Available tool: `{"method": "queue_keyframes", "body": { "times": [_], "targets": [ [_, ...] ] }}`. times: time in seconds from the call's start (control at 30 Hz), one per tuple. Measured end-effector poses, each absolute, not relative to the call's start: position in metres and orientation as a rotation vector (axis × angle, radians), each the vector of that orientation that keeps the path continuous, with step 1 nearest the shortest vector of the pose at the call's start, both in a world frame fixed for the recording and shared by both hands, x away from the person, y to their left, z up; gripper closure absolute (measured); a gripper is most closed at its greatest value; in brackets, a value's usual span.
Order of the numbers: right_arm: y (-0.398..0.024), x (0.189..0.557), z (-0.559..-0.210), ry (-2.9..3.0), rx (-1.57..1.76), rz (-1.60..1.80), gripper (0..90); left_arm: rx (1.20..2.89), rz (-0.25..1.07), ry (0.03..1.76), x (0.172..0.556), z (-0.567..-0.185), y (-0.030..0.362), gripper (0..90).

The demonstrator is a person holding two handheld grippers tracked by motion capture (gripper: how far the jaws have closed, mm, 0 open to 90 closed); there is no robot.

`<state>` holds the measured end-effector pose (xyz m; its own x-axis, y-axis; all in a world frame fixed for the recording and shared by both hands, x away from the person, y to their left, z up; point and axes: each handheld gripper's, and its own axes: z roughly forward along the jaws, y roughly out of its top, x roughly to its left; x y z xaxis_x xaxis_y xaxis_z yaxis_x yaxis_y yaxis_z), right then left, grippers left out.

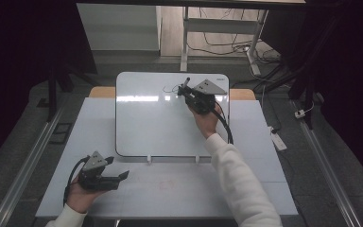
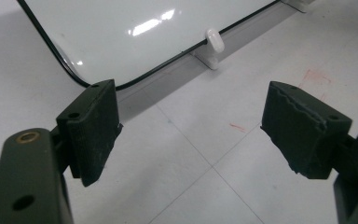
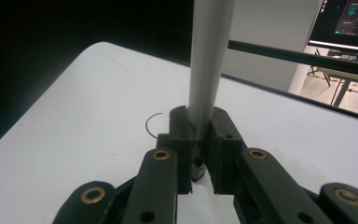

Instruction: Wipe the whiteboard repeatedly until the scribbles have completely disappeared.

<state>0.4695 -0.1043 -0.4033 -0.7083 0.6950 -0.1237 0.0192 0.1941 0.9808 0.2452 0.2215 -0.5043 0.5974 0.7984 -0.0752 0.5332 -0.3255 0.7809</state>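
My right hand-held gripper (image 1: 187,91) clamps the marker (image 3: 208,65); I press lightly on the whiteboard's (image 1: 156,127) far right; left hand-held gripper (image 1: 116,178) idles apart.

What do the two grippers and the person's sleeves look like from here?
Both grippers are black. The left gripper and the right gripper each carry a grey three-cornered plate on top and trail a black cable. Up close, the jaws are matte black blocks with ridged pads, on dark linkage arms with brass-coloured pivot bushings. The person wears white long sleeves.
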Motion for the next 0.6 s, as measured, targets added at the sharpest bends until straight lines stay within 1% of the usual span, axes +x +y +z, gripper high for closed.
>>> {"method": "queue_keyframes", "body": {
  "times": [0.17, 0.37, 0.53, 0.6],
  "targets": [
    [-0.119, 0.481, -0.395, 1.817, 0.782, 1.608, 80.7, 2.007, 0.418, 1.052, 0.244, -0.503, 0.222, 20.0],
    [-0.091, 0.470, -0.404, 1.901, 0.657, 1.576, 80.7, 2.015, 0.418, 1.056, 0.245, -0.504, 0.221, 19.9],
    [-0.104, 0.483, -0.396, 1.799, 0.762, 1.621, 80.7, 2.004, 0.417, 1.058, 0.244, -0.503, 0.223, 19.9],
    [-0.104, 0.483, -0.396, 1.797, 0.761, 1.620, 80.7, 2.007, 0.416, 1.058, 0.244, -0.504, 0.223, 19.9]
  ]
}}
